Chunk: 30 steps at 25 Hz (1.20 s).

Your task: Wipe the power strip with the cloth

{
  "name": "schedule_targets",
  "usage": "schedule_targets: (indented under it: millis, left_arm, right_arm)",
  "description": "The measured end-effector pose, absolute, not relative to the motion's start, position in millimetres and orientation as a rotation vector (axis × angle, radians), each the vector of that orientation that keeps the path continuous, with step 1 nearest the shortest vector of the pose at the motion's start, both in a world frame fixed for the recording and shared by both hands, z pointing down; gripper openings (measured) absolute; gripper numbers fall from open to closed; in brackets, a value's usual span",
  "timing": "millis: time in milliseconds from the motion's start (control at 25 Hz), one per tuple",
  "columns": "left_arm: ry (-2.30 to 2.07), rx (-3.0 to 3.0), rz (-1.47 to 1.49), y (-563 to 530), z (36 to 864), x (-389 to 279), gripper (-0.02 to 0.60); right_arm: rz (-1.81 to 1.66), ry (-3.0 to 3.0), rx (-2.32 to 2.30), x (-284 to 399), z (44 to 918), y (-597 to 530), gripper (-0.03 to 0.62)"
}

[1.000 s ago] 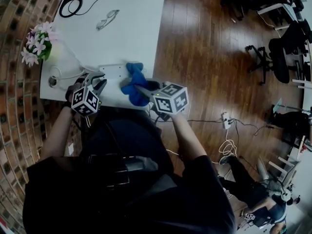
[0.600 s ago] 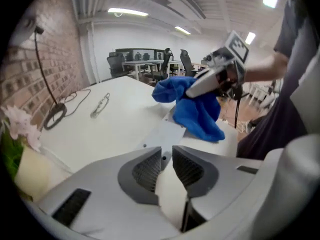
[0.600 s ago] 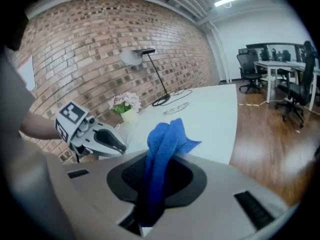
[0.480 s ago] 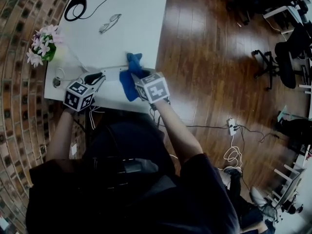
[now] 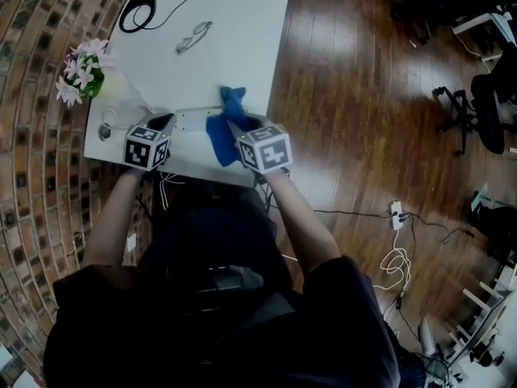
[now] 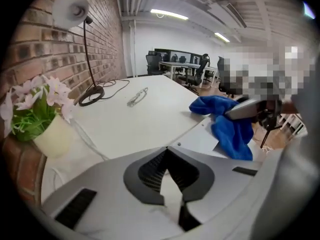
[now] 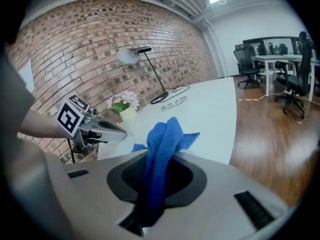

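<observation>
A white power strip [image 5: 187, 121] lies along the near edge of the white table [image 5: 234, 39]. A blue cloth [image 5: 225, 125] covers its right end. My right gripper [image 5: 239, 129] is shut on this cloth, which runs up between its jaws [image 7: 159, 160] as a thick fold [image 7: 162, 134]. My left gripper [image 5: 162, 122] sits at the strip's left end; its jaws have just been closing and now meet [image 6: 167, 152] with nothing seen between them. In the left gripper view, the strip [image 6: 200, 140] runs toward the cloth [image 6: 229, 126].
A pot of pink flowers [image 5: 81, 73] stands at the table's left edge, with a cable coil [image 5: 107, 128] below it. Glasses [image 5: 192, 36] and a lamp base with cord [image 5: 137, 8] lie farther back. Wooden floor, office chairs [image 5: 485, 103] and another power strip [image 5: 396, 212] are to the right.
My left gripper has rolled, moved toward the strip's left end and shut its jaws. My right gripper sank a little with the cloth onto the strip.
</observation>
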<state>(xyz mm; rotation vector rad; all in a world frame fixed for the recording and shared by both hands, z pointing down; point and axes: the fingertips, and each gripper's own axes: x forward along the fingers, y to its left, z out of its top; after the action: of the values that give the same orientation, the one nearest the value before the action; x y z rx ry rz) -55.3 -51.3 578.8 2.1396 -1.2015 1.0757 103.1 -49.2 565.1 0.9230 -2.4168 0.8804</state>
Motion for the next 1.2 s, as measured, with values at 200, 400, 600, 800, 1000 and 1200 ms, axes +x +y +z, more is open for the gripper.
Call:
schedule_targets:
  millis: [200,400,600,800,1000,1200]
  left_arm:
    - [-1.138,2.170,1.078,-55,590,-56,0.001]
    - [-1.090,2.272,1.099,-54,589,-54,0.006]
    - [-1.017,2.384,1.096,-50,580,-44,0.008]
    - [-0.895,2.419,1.025,-51,588,-49,0.008]
    - [-0.849,2.459,0.995,-48,580,-44,0.008]
    - [-0.803,2.489,0.980,-49,582,-44,0.008]
  right_arm:
    - [0.779,-2.353,1.096,126,565,-59,0.061]
    - [0.648,-2.259,1.224,140,562,-69,0.063]
    - [0.430,-2.136,1.275,134,566,-69,0.064]
    - [0.441,-2.018,1.300,129,567,-75,0.061]
    - [0.438,-1.964,1.329,114,567,-78,0.060]
    - [0.445,-1.947,1.369,101,568,-78,0.058]
